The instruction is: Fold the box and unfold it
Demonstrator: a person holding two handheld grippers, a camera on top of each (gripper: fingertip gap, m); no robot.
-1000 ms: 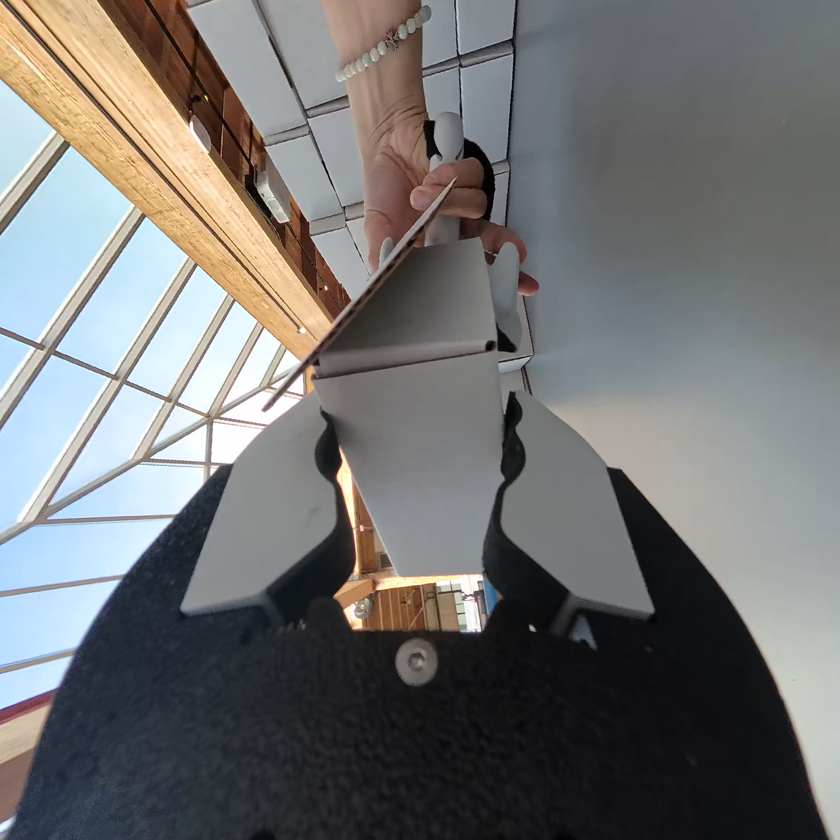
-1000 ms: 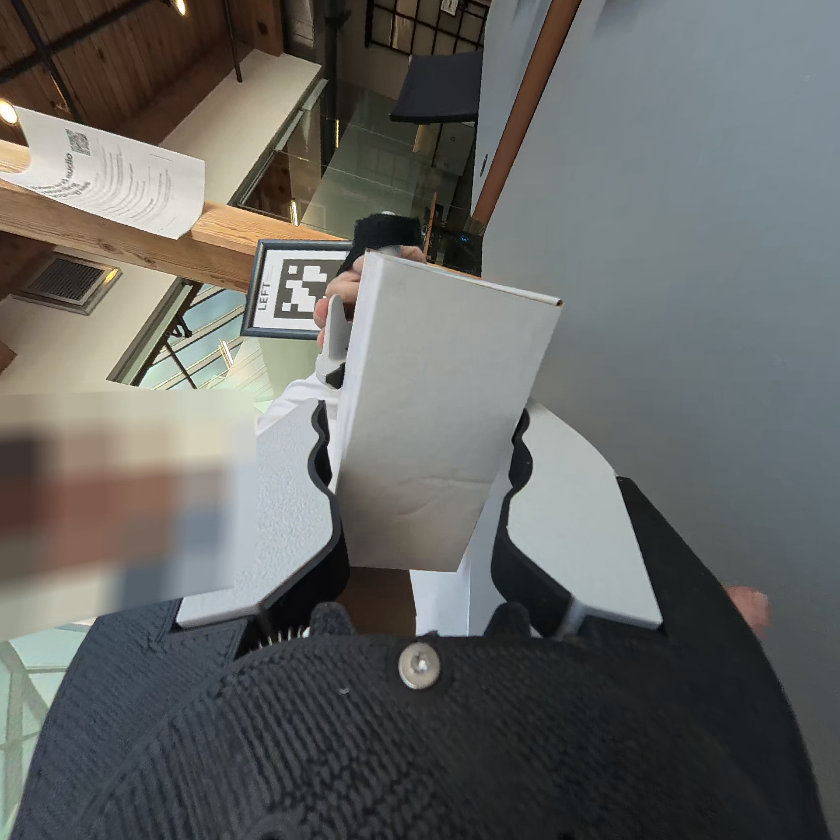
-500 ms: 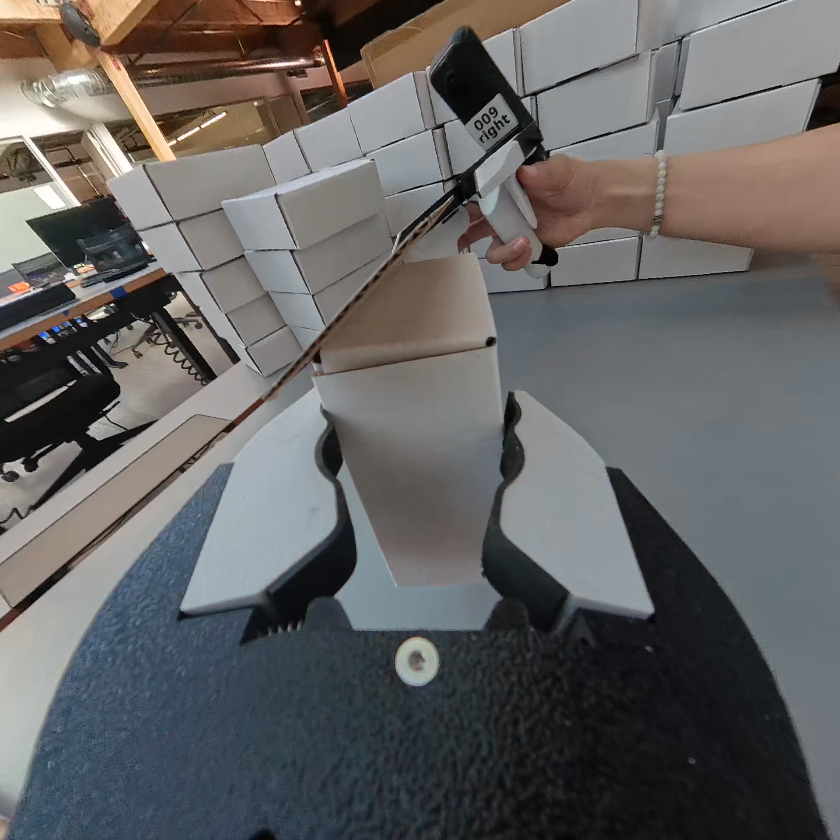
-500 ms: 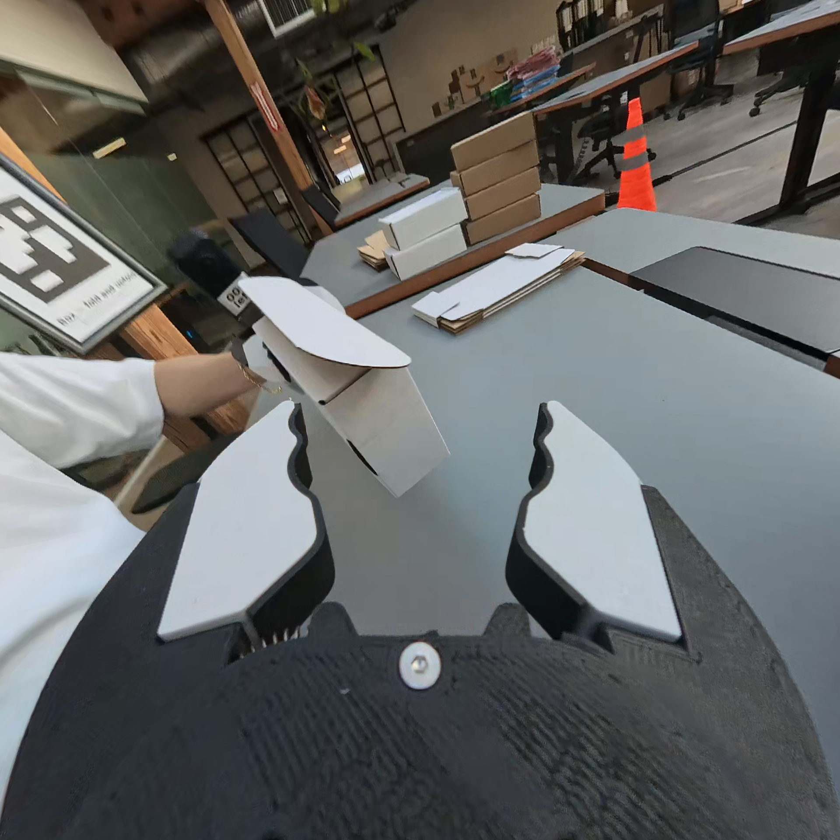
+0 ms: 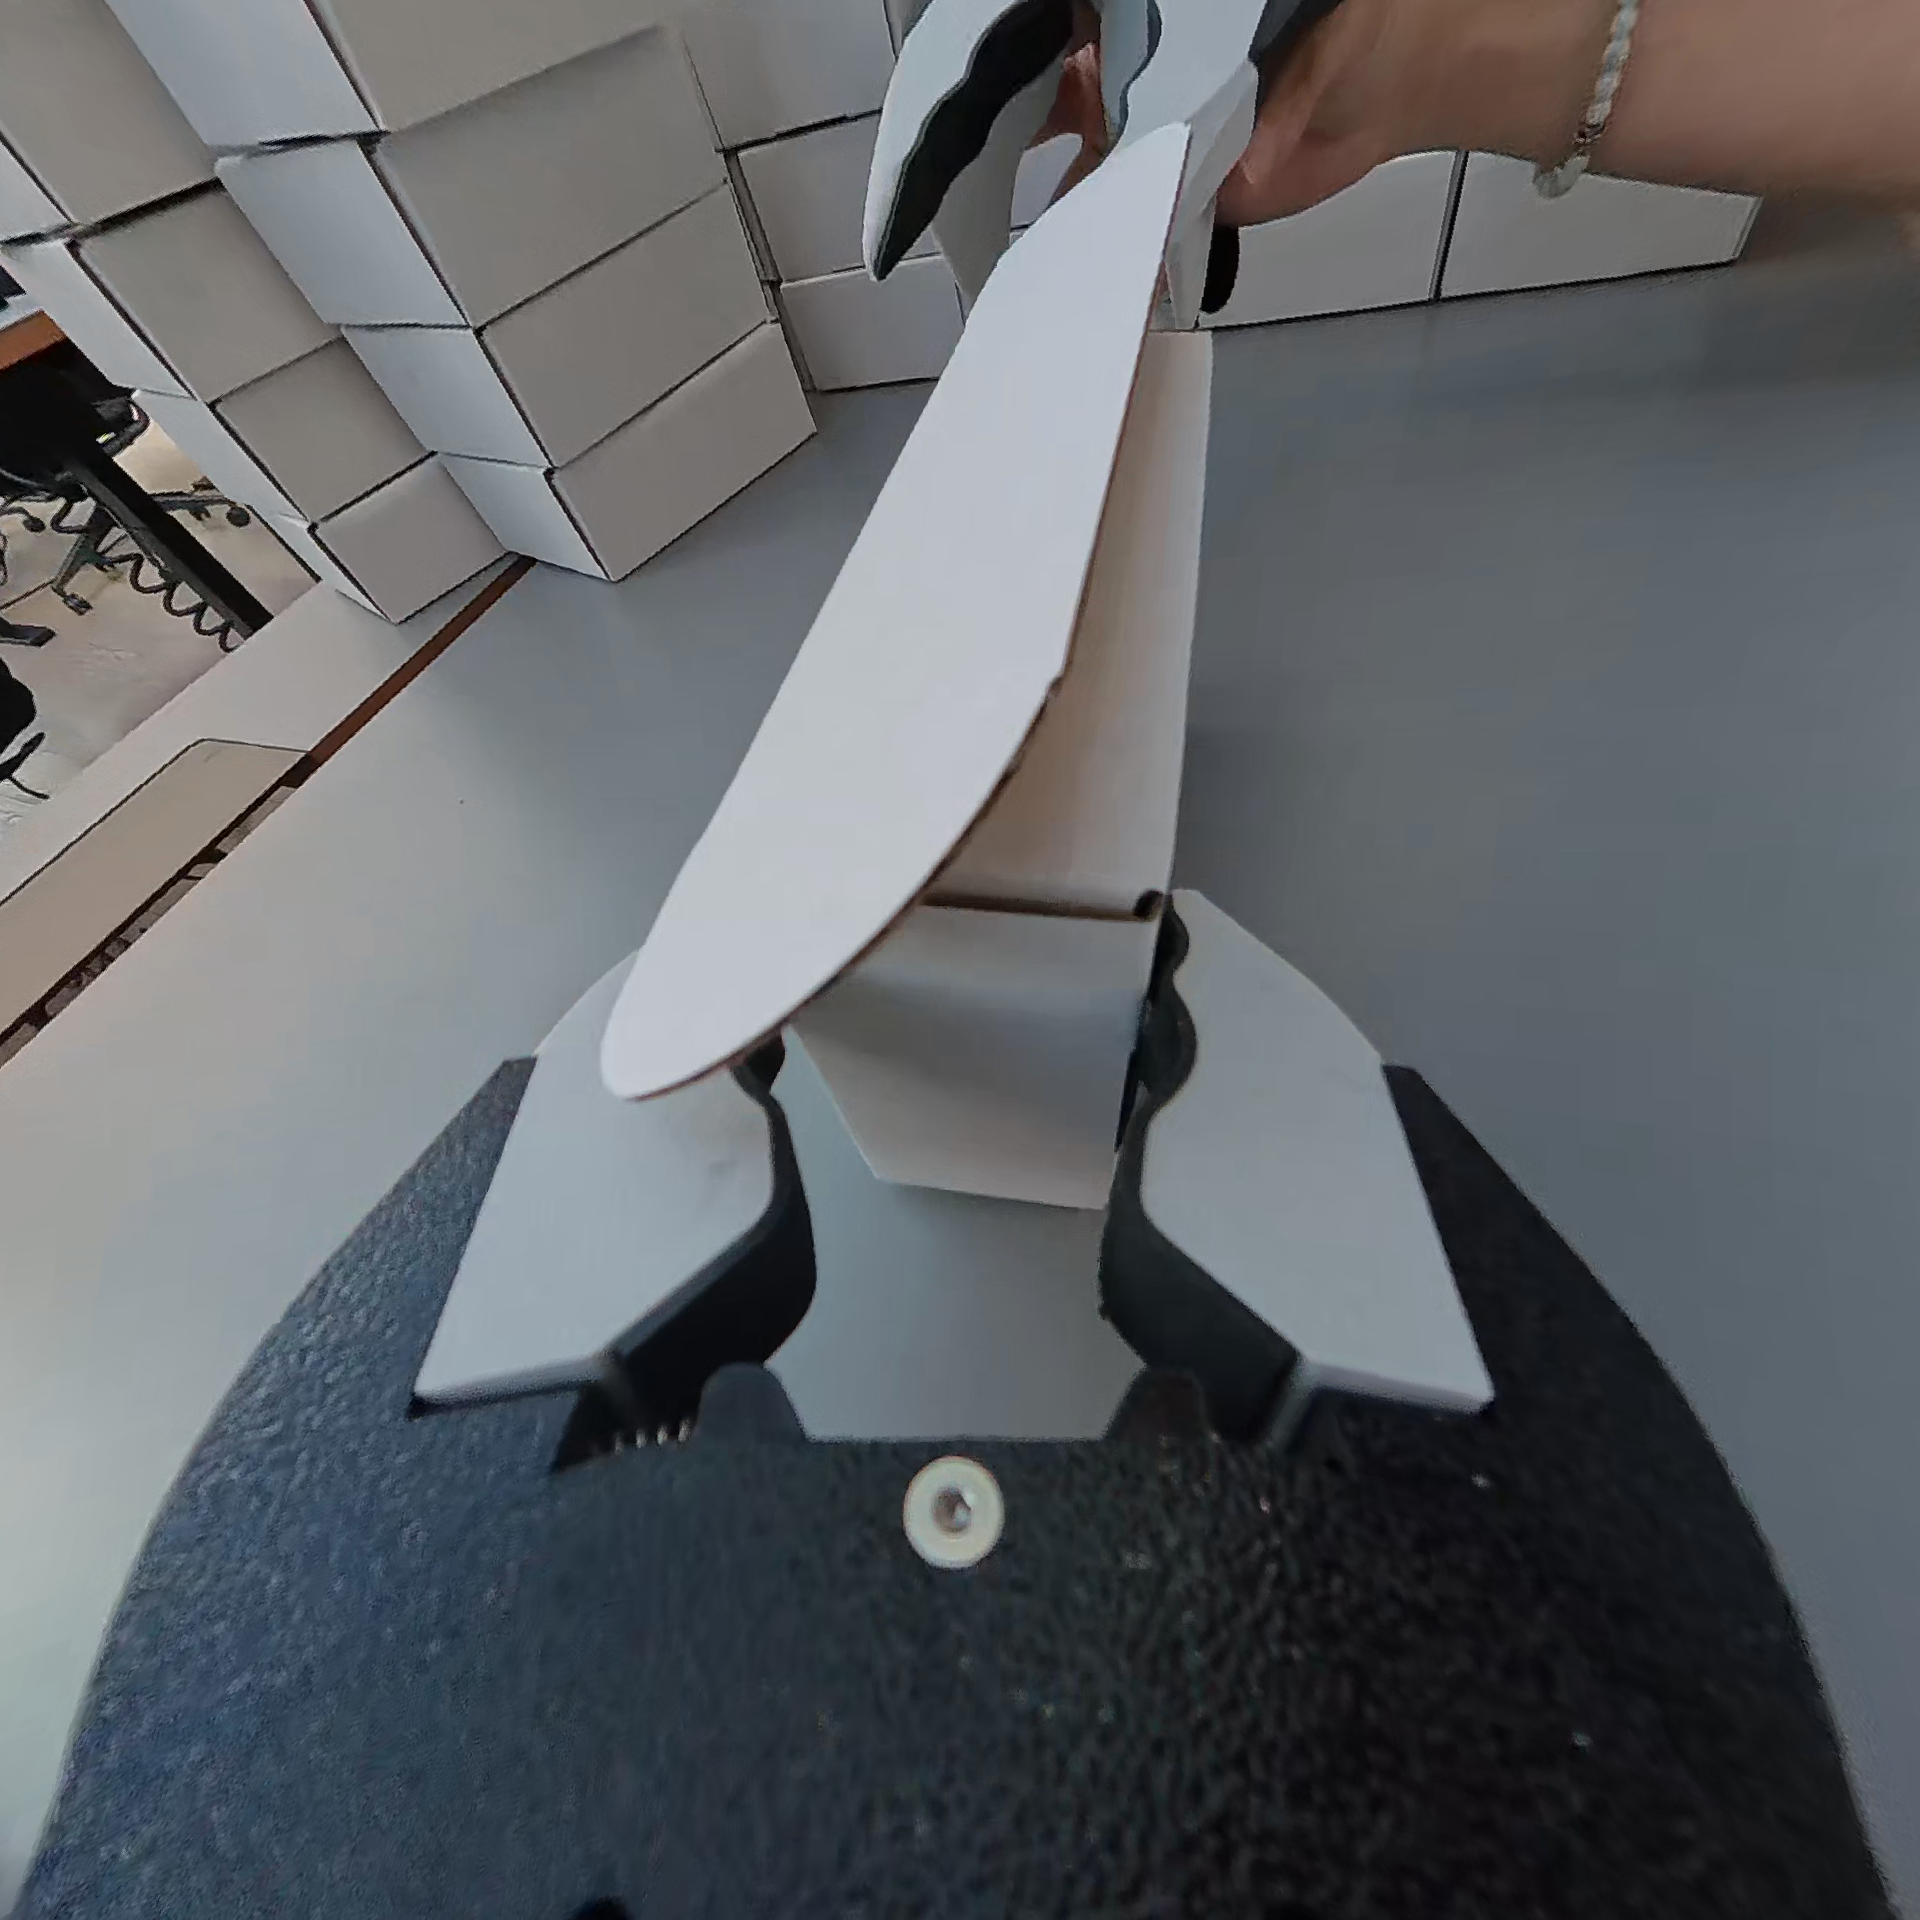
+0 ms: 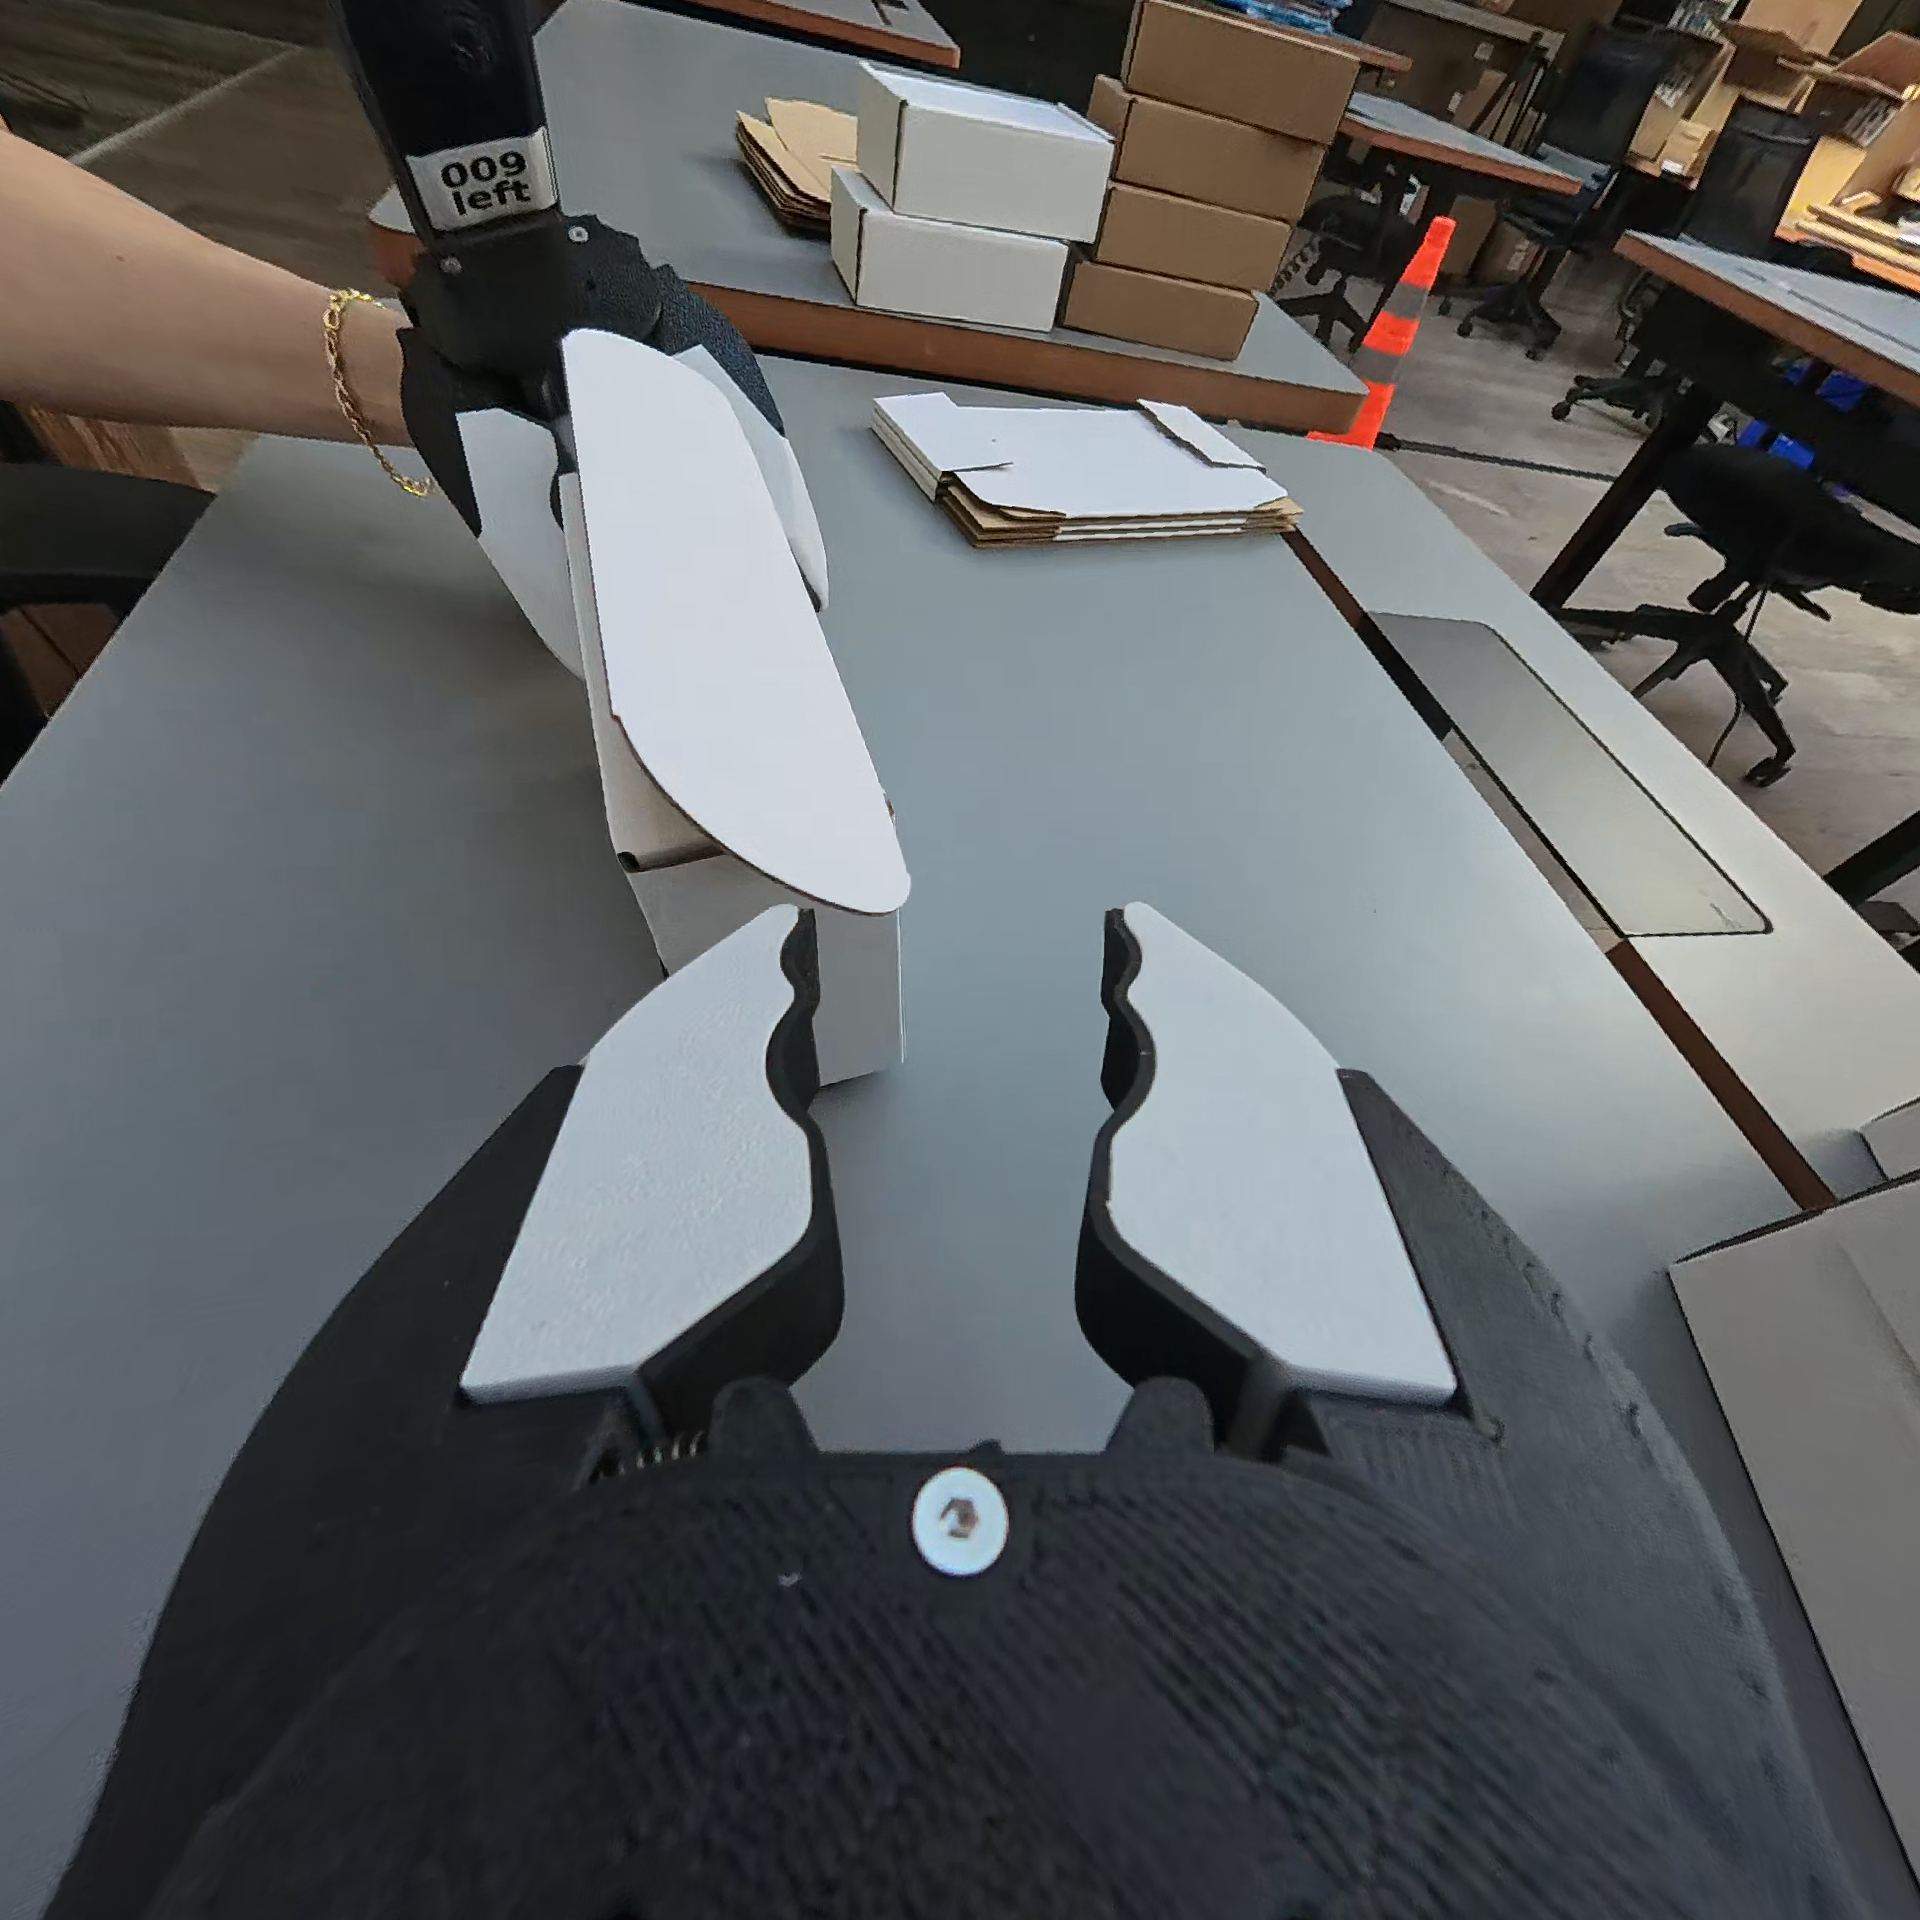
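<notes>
Left wrist view: a white cardboard box (image 5: 1049, 665) is gripped at its near end by the left gripper (image 5: 961, 1081) above a grey table (image 5: 1558, 727).

The box's near end panel is pinched between the left gripper's two fingers, and its long rounded lid flap (image 5: 904, 644) is raised and angled to the left. At the far end of the box the right gripper (image 5: 1039, 135) is seen with jaws parted and nothing clamped, beside a hand (image 5: 1340, 104). In the right wrist view the right gripper (image 6: 961, 935) is spread wide and empty, with the box (image 6: 727, 665) just left of its left finger. Stacked white boxes (image 5: 499, 270) are ranged along the far left; a pile of flat box blanks (image 6: 1081, 478) is seen farther off on the table.
</notes>
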